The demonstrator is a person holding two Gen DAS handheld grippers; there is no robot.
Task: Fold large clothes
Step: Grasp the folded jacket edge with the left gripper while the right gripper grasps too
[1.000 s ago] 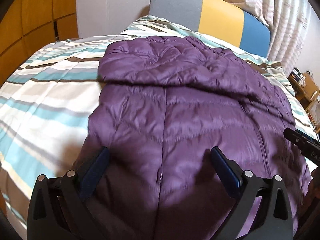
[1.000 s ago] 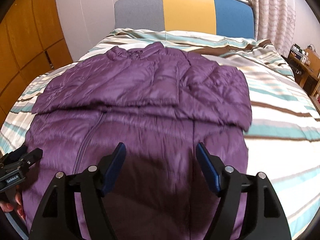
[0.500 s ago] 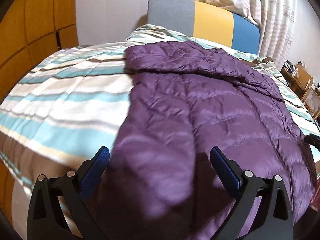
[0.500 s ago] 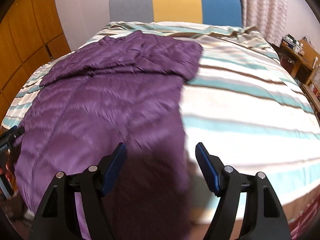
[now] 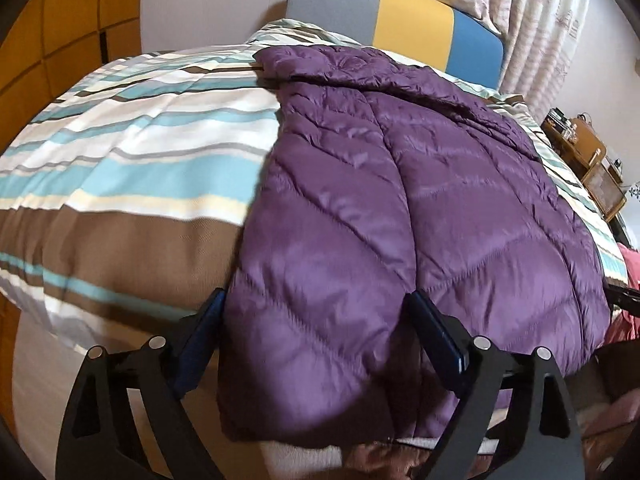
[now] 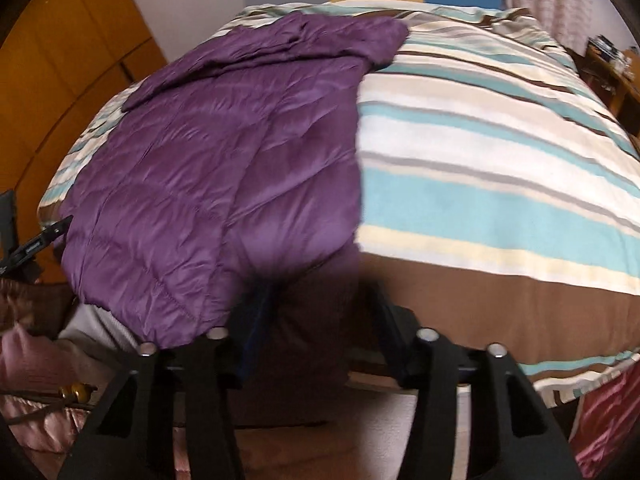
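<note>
- Purple quilted jacket (image 5: pixel 420 208) lies spread lengthwise on the bed (image 5: pixel 132 160), over the striped duvet (image 6: pixel 500 168); its collar end points toward the headboard (image 5: pixel 400 20), its hem hangs over the bed's foot edge
- Jacket upper part: a fold of fabric lies across it near the headboard end; the rest lies flat, quilting seams visible
- Left gripper (image 5: pixel 316 340): positioned at the jacket's hem, at the corner toward the bare striped side seen in the left wrist view; jaws wide apart and closing; the hem corner lies between them; the left finger (image 5: pixel 200 332) sits at the jacket's outer edge, the right finger (image 5: pixel 436 336) on top of the fabric; pads not seen pressing
- Right gripper (image 6: pixel 316 316): positioned at the jacket's opposite hem corner, at the bed's foot edge; jaws partly drawn in and closing; dark fabric lies between them; the area is shadowed and blurred, so a firm pinch cannot be confirmed
- Headboard: three panels, grey, yellow, blue, behind the jacket's collar end
- Wooden wall panelling (image 6: pixel 60 80) flanks the bed on the side away from the curtain (image 5: pixel 540 20)
- Pink cloth (image 6: pixel 36 364) shows below the jacket's hem in the right wrist view; item not identifiable
</note>
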